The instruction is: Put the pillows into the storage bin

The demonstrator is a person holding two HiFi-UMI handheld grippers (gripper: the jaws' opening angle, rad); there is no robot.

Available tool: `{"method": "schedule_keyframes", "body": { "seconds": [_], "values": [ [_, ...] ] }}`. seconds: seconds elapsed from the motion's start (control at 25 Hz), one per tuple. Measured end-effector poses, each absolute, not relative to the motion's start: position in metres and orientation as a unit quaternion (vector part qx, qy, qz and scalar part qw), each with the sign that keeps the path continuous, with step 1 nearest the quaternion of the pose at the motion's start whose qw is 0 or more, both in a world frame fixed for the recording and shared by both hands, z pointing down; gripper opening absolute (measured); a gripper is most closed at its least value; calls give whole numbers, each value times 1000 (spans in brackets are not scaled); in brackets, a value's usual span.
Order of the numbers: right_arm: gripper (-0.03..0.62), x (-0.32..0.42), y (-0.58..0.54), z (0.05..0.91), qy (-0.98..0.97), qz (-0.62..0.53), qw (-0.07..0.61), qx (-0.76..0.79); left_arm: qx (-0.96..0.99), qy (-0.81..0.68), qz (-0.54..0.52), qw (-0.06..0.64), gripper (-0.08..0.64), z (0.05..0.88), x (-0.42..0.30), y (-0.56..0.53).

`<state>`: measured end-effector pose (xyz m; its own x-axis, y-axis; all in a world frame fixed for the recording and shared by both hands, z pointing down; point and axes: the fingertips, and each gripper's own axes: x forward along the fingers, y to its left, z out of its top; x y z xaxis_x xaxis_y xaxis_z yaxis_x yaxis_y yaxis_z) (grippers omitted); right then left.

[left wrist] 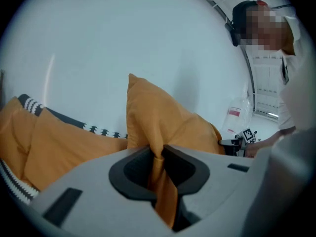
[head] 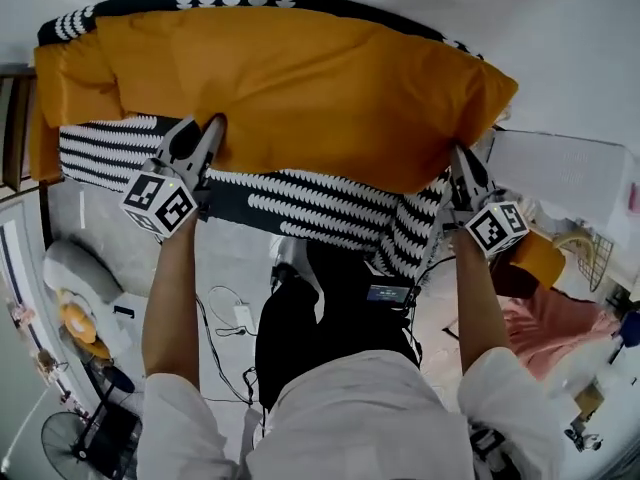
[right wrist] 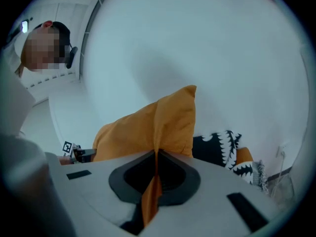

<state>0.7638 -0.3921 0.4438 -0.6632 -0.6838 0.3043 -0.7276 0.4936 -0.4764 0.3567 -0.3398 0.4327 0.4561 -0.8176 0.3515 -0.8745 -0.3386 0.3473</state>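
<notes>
We've got 1 orange pillow [head: 300, 88] lifted, with 2 grips on its lower edge. Left gripper [head: 208, 128] and right gripper [head: 462, 160] are each clamped on fabric (cloth bunched between jaws). Black-and-white patterned fabric [head: 300, 203] lies just below.

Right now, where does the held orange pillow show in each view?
Head view: orange pillow spans the top, left claw and right claw gripping its lower edge.
Left gripper view: centre, a corner pinched in the left claw.
Right gripper view: centre, a corner pinched in the right claw.
Shared landmark: black-and-white patterned cover beside the pillow.
</notes>
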Motion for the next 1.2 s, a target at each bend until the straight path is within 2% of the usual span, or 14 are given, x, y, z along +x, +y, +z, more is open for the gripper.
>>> {"method": "schedule_keyframes", "body": {
  "seconds": [0.36, 0.6, 0.84, 1.2],
  "values": [
    [32, 691, -371, 286, -915, 245, 6, 322, 782, -598, 20, 176, 74, 264, 299, -257],
    [32, 630, -349, 203, -947, 200, -43, 247, 743, -659, -5, 115, 74, 172, 259, -177],
    [32, 557, -289, 146, -968, 176, -50, 170, 698, -712, -14, 74, 74, 111, 216, -65],
    [32, 423, -175, 98, -985, 155, -53, 49, 613, -789, -5, 44, 74, 65, 145, 126]
  ]
}}
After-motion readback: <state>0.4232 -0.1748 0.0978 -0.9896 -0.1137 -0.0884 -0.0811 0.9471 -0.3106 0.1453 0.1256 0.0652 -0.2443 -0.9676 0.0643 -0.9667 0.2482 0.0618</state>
